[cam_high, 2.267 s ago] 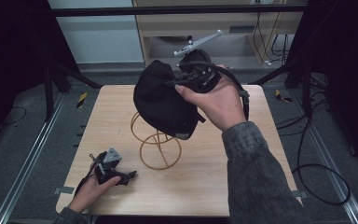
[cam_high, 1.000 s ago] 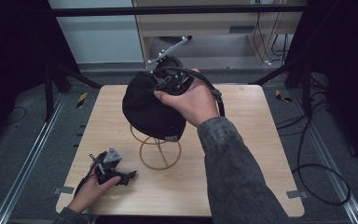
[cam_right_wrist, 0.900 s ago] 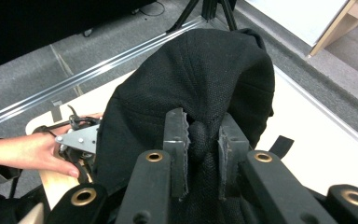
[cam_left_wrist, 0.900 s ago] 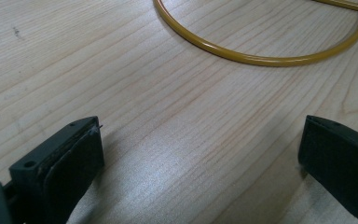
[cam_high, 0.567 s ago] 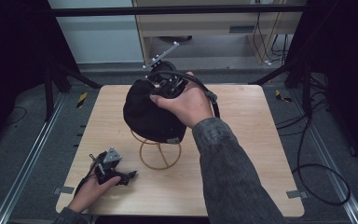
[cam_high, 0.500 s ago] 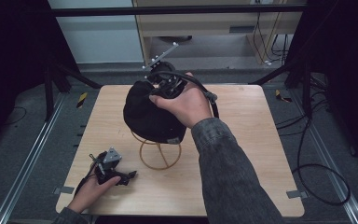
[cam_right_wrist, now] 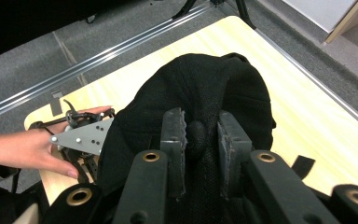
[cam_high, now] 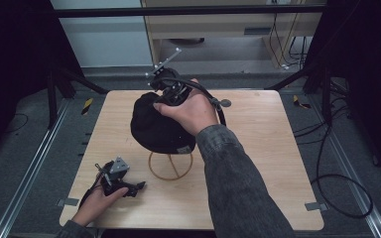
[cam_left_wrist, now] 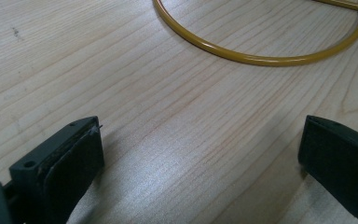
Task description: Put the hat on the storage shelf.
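Note:
A black cap hangs over a yellow wire stand at the middle of the wooden table. My right gripper is above it, shut on a pinch of the cap's fabric at its top. The cap spreads out below those jaws. My left gripper rests on the table near the front left corner, open, with bare wood between its fingers. The stand's yellow base ring lies just ahead of it.
Grey floor and metal rails surround the table. A wooden cabinet stands behind it, and cables trail on the floor at the right. The other hand and its gripper plate lie beyond the cap.
My right gripper has carried the cap leftward and lower over the wire stand. The left gripper has stayed where it was.

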`<state>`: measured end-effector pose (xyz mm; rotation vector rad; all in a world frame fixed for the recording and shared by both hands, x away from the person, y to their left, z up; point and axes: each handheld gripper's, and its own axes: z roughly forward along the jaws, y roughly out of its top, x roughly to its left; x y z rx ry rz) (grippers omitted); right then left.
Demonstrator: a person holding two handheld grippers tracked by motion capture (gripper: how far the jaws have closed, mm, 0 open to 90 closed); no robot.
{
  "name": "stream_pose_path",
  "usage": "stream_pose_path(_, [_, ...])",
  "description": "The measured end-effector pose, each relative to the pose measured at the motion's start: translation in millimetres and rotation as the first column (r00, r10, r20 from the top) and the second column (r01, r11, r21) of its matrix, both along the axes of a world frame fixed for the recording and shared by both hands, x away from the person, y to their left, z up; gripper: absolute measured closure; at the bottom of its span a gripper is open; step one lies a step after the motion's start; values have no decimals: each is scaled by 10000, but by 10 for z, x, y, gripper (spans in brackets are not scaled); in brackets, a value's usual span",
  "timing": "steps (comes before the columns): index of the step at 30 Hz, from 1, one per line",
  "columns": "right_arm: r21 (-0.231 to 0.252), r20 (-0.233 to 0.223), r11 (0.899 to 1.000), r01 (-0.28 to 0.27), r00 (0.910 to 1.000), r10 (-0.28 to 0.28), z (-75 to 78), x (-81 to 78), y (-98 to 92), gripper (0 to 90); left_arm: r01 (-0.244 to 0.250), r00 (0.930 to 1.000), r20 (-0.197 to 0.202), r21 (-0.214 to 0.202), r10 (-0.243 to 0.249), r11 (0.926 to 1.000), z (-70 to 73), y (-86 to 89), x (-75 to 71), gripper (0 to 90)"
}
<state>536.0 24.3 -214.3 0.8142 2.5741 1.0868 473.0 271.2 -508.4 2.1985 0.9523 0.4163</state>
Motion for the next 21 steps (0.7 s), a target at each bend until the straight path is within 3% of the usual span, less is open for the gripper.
stream_pose_path(14, [-527,-8,9985,111,9999,-112,-59,6,2,724,0,10000,-4,-3,0,10000,0,0,0,0])
stream_pose_path(21, [-441,49,9990,116,9999,-114,-38,-21,-19,706,-1,10000,-4,-1,1,10000,0,0,0,0])
